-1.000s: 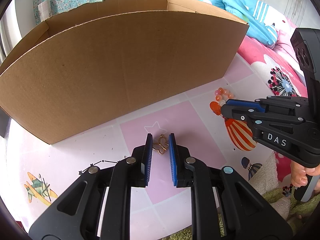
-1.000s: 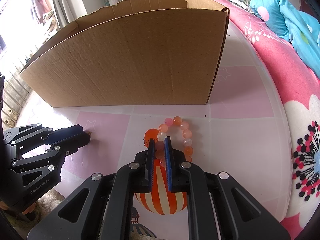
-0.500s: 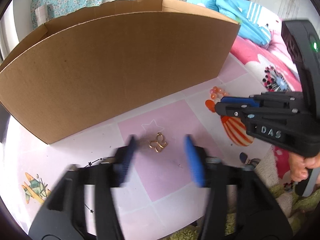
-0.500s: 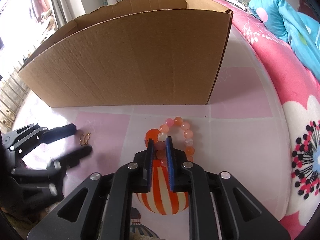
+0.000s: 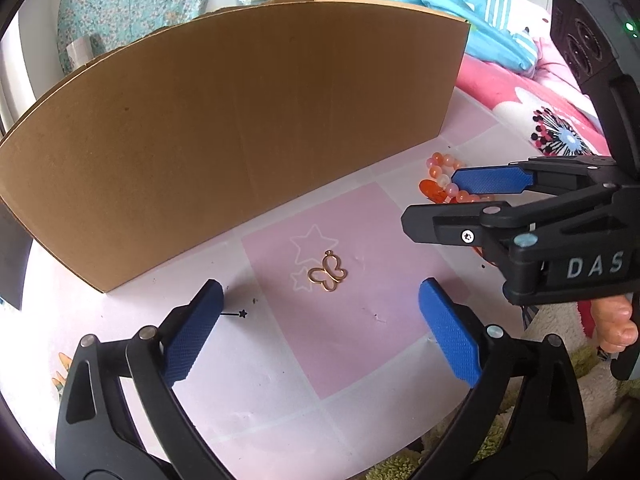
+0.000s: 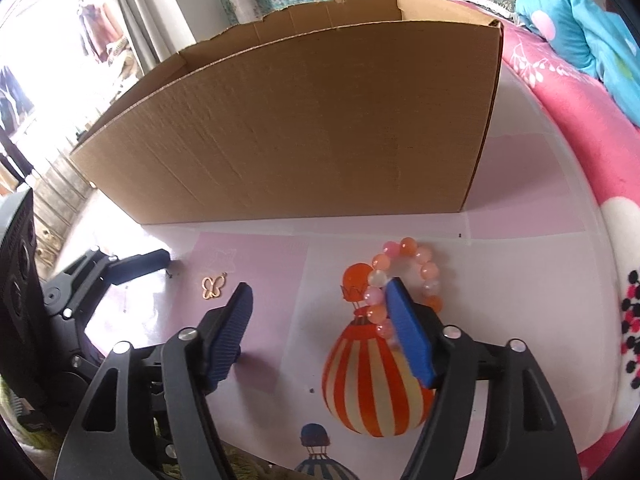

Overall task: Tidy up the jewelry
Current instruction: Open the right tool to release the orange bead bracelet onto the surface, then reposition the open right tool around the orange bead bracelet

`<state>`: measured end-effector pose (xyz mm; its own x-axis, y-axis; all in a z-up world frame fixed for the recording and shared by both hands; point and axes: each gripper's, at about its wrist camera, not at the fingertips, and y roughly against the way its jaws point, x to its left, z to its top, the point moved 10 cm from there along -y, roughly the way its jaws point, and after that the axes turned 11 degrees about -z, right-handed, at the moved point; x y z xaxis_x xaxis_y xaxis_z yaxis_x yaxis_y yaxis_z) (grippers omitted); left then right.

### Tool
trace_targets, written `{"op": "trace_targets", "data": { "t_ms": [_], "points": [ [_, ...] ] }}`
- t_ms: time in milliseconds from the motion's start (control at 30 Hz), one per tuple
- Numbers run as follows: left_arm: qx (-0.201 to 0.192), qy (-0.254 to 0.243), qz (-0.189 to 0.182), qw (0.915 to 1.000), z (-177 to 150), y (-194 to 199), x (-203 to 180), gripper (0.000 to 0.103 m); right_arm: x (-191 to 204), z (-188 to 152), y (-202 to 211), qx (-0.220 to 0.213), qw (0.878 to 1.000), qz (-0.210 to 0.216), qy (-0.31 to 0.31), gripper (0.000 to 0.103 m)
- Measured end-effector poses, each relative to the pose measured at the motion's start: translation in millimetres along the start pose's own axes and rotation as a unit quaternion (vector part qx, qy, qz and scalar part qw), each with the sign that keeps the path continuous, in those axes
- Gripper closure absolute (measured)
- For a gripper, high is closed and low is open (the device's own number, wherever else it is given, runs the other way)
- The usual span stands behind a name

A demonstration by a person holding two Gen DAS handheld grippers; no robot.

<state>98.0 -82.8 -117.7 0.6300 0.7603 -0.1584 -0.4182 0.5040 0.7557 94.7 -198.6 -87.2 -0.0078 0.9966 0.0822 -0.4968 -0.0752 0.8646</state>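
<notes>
Ahead of both claws, a large open cardboard box (image 5: 240,128) stands on the surface (image 5: 360,344), its long brown wall blocking the view beyond and filling most of both wrist views. The surface wears a printed cover of pink and white squares with a striped hot-air balloon picture (image 6: 376,384). Right of the right claw, a pink flowered bedspread (image 6: 580,128) borders the surface, with a blue blanket (image 6: 600,36) heaped farther back.

Left claw (image 5: 320,340): jaws have just been opening and now stand fully spread, gripping nothing. A small gold butterfly pendant (image 5: 327,275) lies flat on a pink square just ahead of the fingertips, midway between the two blue pads (image 5: 192,336) and clear of both. It sits near the box wall but apart from it.

Right claw (image 6: 320,328): jaws have likewise just been opening and are released. A bracelet of orange, pink and white beads (image 6: 404,276) lies on the surface at the tip of the right-hand pad (image 6: 408,336), which covers part of the loop; whether it touches the beads cannot be told. The left-hand pad is well clear of the bracelet. From the left wrist view, the right claw reaches in from the right, a person's fingers (image 5: 616,324) wrapped on its handle.
</notes>
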Motion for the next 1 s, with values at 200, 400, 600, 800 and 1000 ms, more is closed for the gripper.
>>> {"op": "trace_targets", "data": {
  "t_ms": [200,400,600,800,1000],
  "points": [
    [0.004,0.000,0.000,1.0000,0,-1,0,0.008,1,-1,2,-0.008,0.999,0.031,-0.014,0.022],
    [0.010,0.006,0.004,0.9999,0,-2,1,0.008,4,-10,8,-0.016,0.999,0.047,-0.012,0.013],
    [0.010,0.006,0.005,0.9999,0,-3,0,0.008,7,-9,8,-0.019,0.997,0.065,-0.029,0.007],
    [0.013,0.007,0.004,0.9999,0,-5,-1,0.008,0,-9,12,-0.023,0.992,0.108,-0.059,0.006],
    [0.024,0.014,0.006,0.9996,1,-6,0,0.008,-7,-9,15,-0.011,0.988,0.140,-0.061,0.006]
  ]
}}
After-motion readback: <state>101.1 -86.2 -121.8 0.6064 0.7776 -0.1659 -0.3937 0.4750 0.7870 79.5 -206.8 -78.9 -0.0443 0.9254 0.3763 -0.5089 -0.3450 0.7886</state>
